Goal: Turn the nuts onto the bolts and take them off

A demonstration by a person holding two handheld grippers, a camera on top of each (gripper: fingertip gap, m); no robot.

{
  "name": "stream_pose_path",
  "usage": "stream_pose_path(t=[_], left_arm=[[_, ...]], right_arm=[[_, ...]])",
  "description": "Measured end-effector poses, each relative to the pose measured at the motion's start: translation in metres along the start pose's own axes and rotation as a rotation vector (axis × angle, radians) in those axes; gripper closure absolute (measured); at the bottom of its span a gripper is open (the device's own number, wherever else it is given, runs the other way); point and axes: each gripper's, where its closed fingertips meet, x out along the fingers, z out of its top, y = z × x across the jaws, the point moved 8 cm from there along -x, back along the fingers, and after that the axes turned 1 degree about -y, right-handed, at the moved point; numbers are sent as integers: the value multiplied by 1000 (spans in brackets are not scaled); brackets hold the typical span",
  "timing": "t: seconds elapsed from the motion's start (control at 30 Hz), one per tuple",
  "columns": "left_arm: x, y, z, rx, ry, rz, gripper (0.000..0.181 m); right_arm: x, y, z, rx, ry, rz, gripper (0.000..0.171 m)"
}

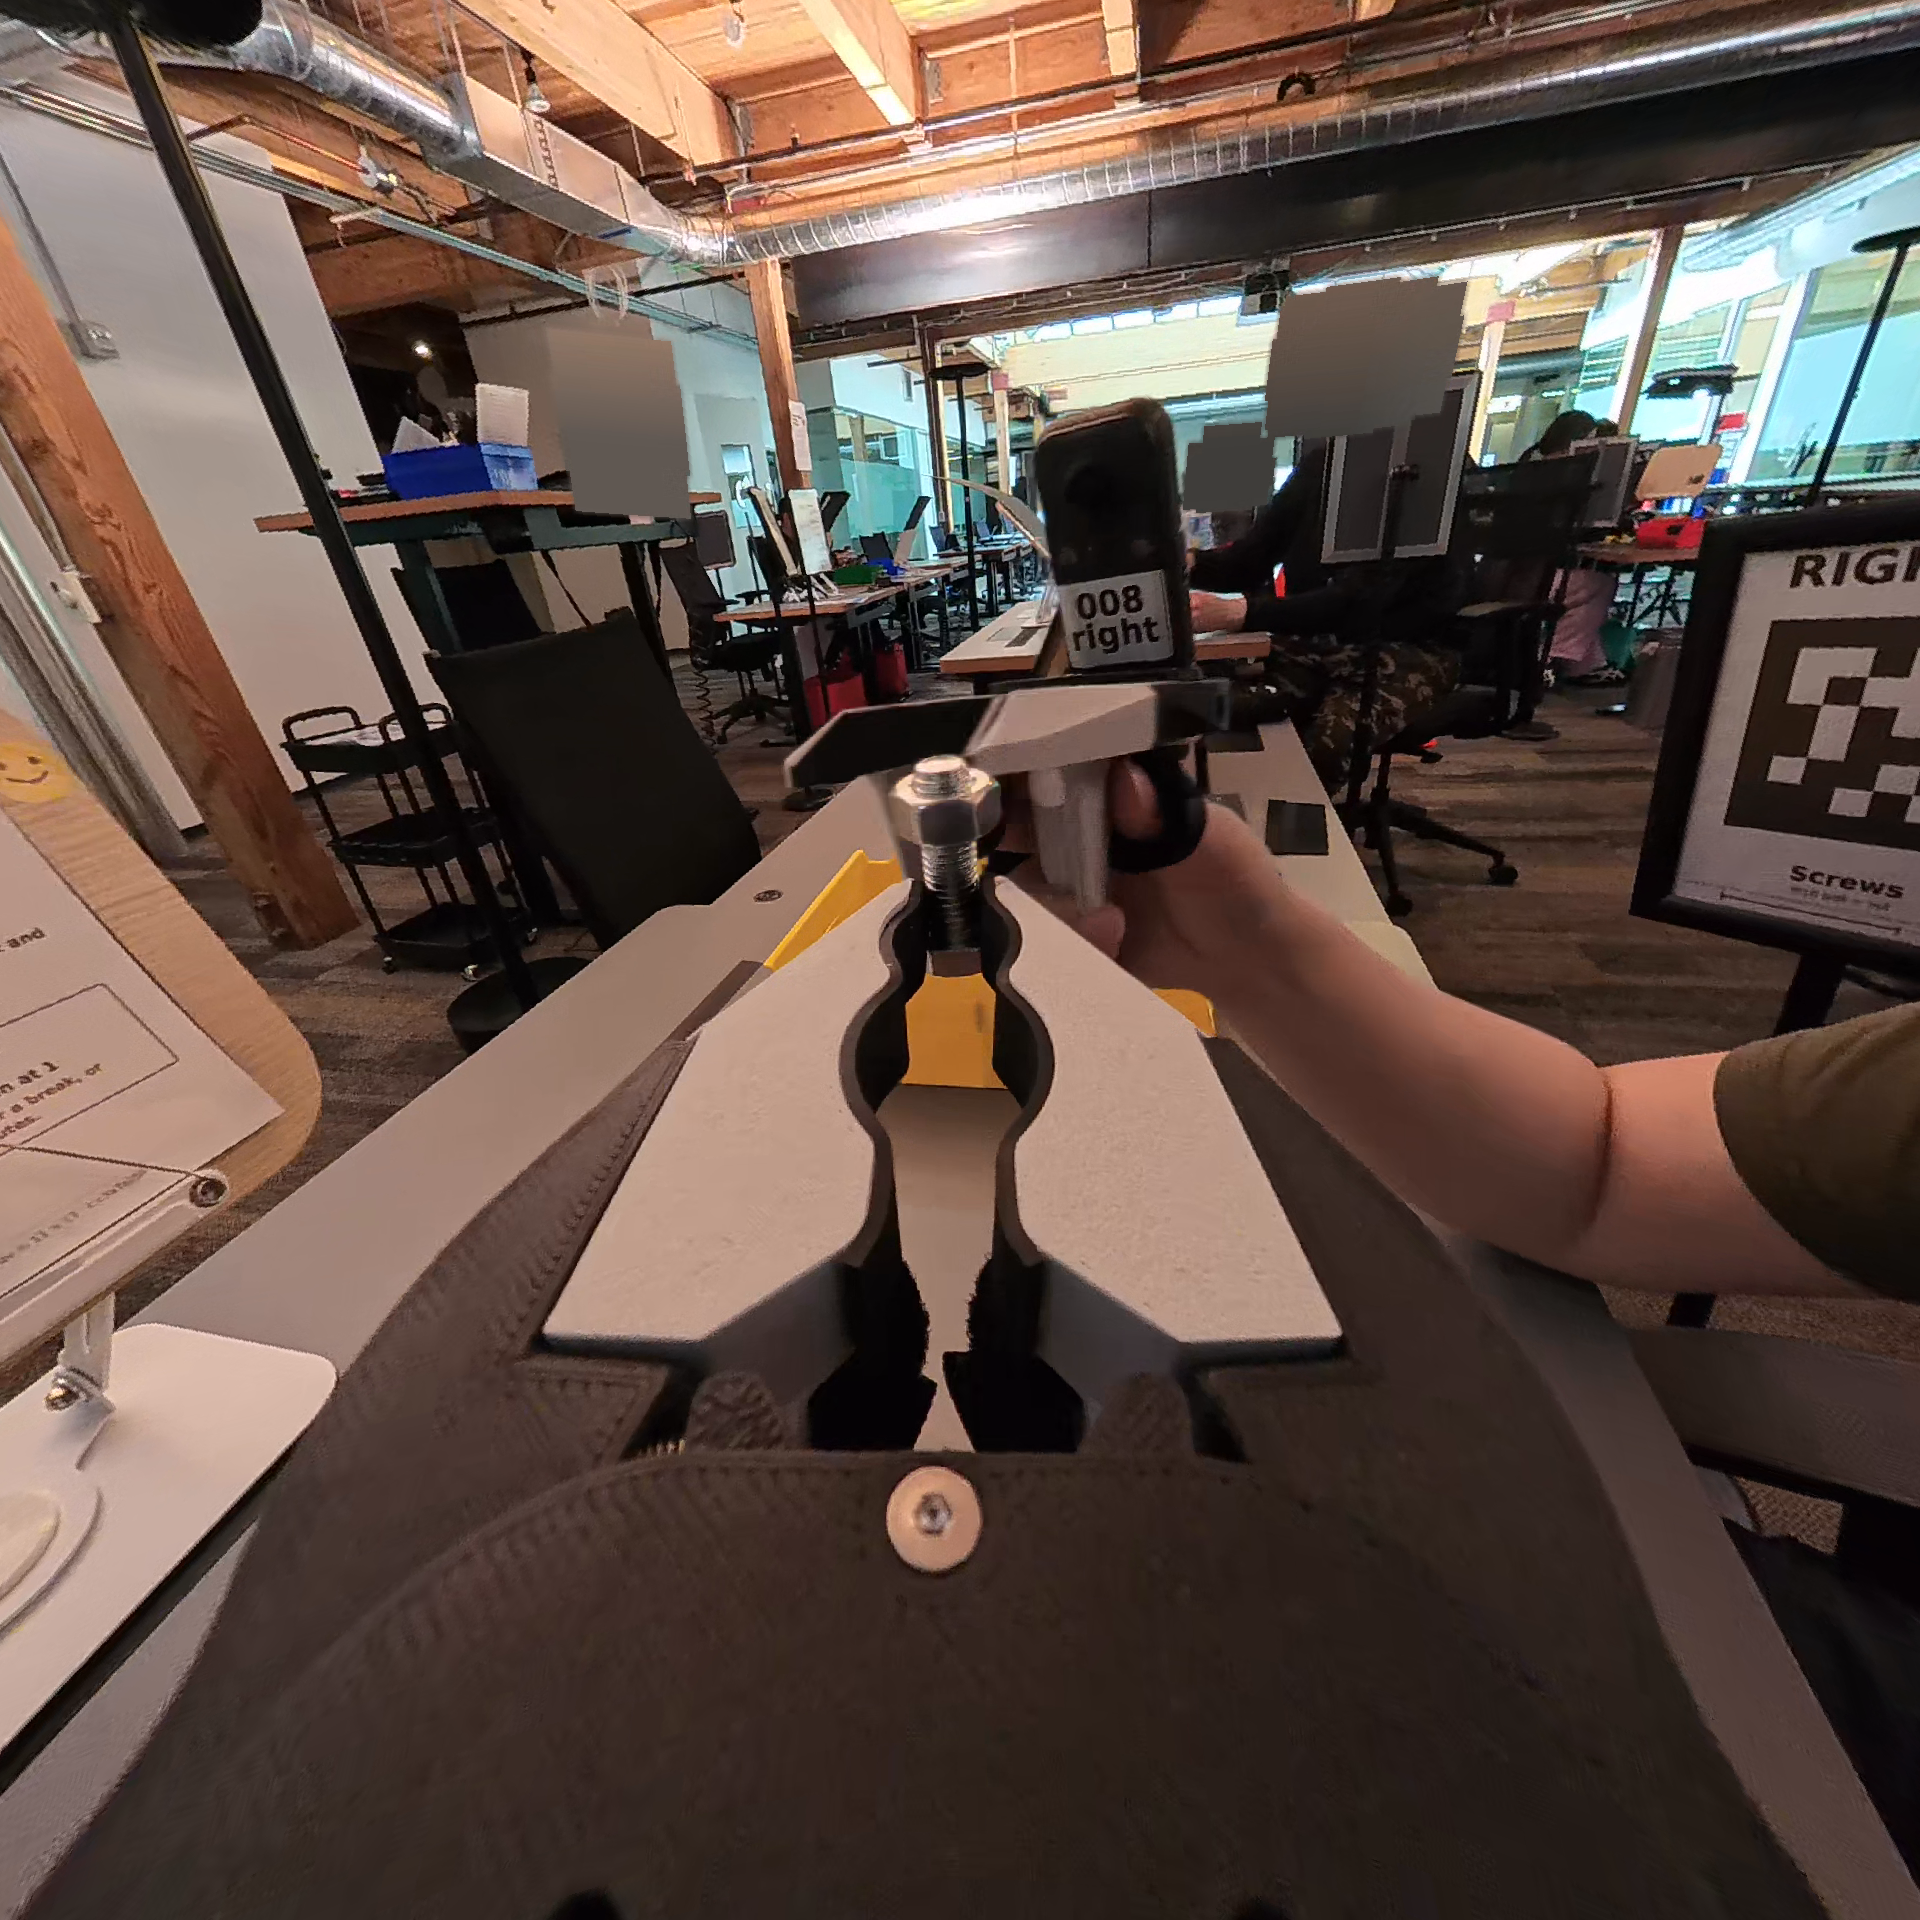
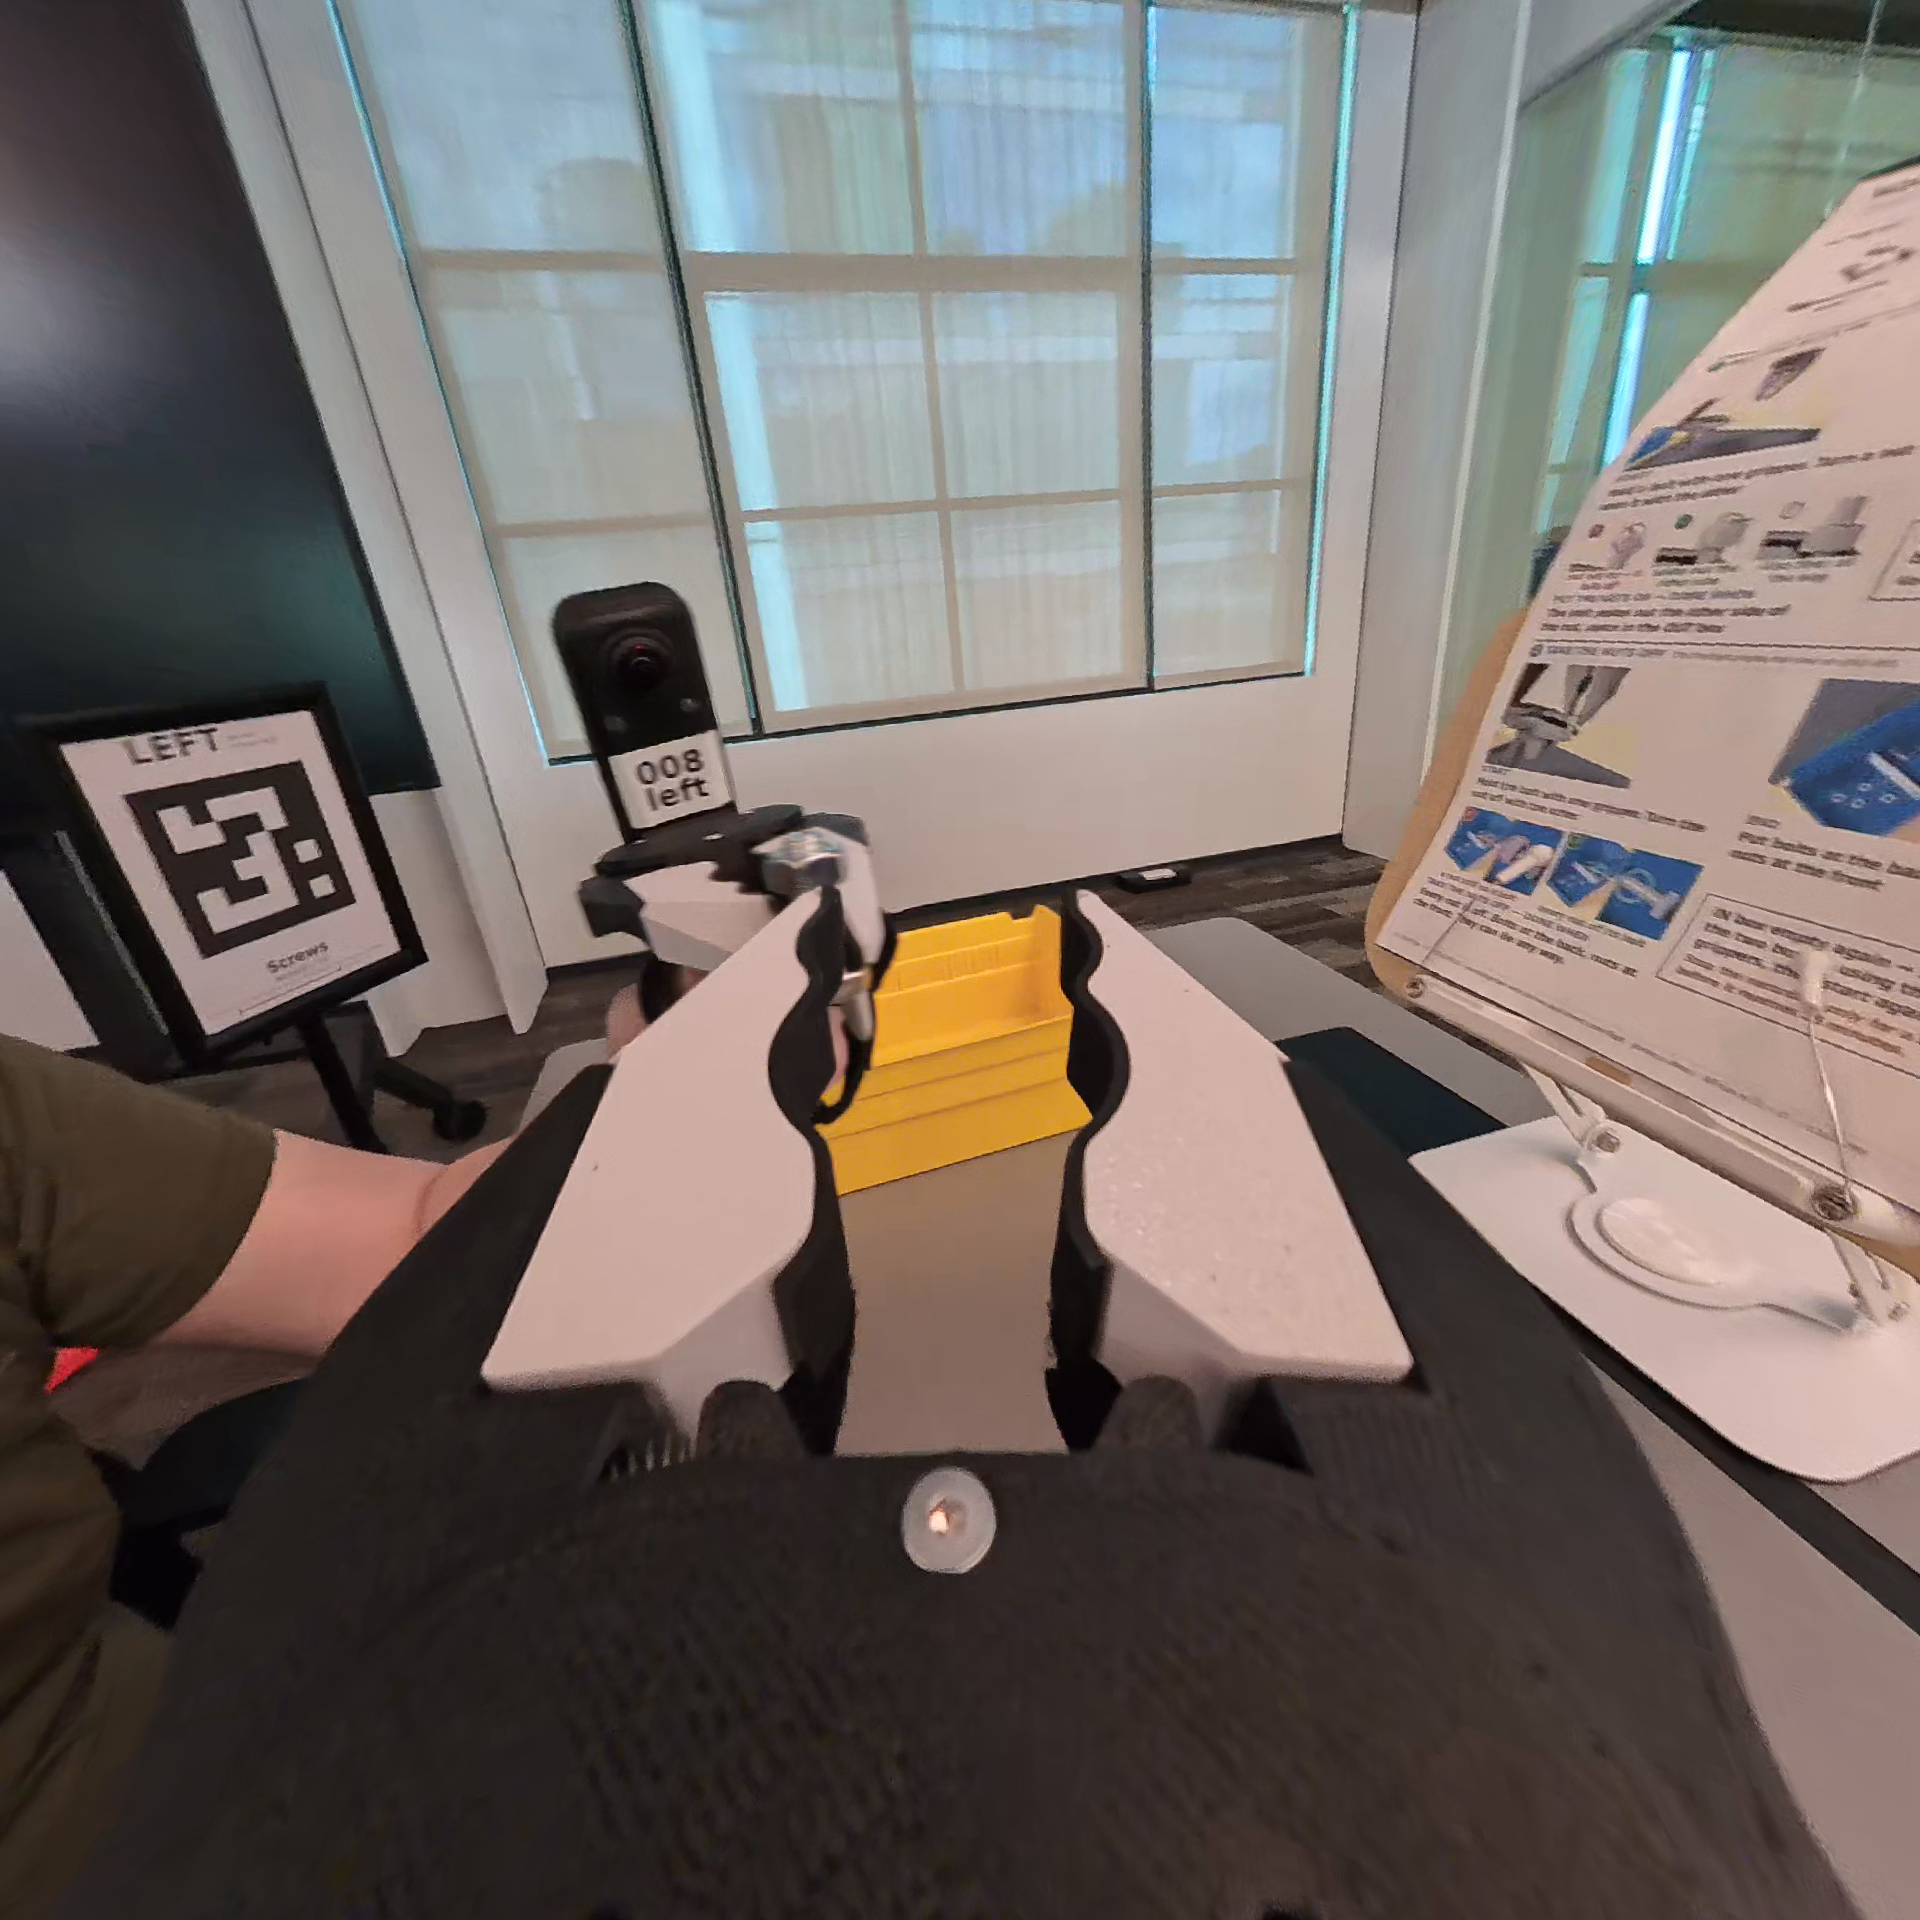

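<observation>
My left gripper (image 1: 951,909) is shut on the threaded shaft of a steel bolt (image 1: 948,883) and holds it upright above the table. A steel hex nut (image 1: 943,808) sits near the bolt's top end. My right gripper (image 2: 940,935) is open and empty. It also shows in the left wrist view (image 1: 987,732), held by a hand, level with the top of the bolt and just behind it. In the right wrist view the nut (image 2: 802,858) lies just past my left fingertip (image 2: 727,977), outside the gap.
A yellow bin (image 2: 966,997) stands on the grey table (image 2: 1299,956) beyond both grippers. An instruction board on a white stand (image 2: 1662,727) is at one side. A framed marker sign (image 2: 239,862) stands off the table. Chairs and desks fill the room behind. Left and right tips are no more than a few centimetres apart.
</observation>
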Motion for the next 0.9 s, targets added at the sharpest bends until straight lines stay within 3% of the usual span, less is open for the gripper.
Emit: stream_pose_path(t=[0.2, 0.27, 0.4, 0.6, 0.77, 0.9], left_arm=[[6, -5, -4, 18, 30, -24, 174], [6, -7, -3, 20, 24, -18, 174], [2, -5, 0, -1, 13, -25, 174], [8, -9, -3, 20, 30, -37, 174], [1, -6, 2, 4, 9, -24, 174], [5, -5, -2, -10, 33, -24, 174]], right_arm=[[22, 24, -4, -105, 67, 7, 125], [15, 17, -3, -86, 57, 15, 121], [0, 6, 3, -12, 21, 3, 128], [20, 27, -2, -100, 78, 28, 128], [-6, -1, 4, 2, 16, -14, 134], [7, 23, 6, -42, 32, 64, 130]])
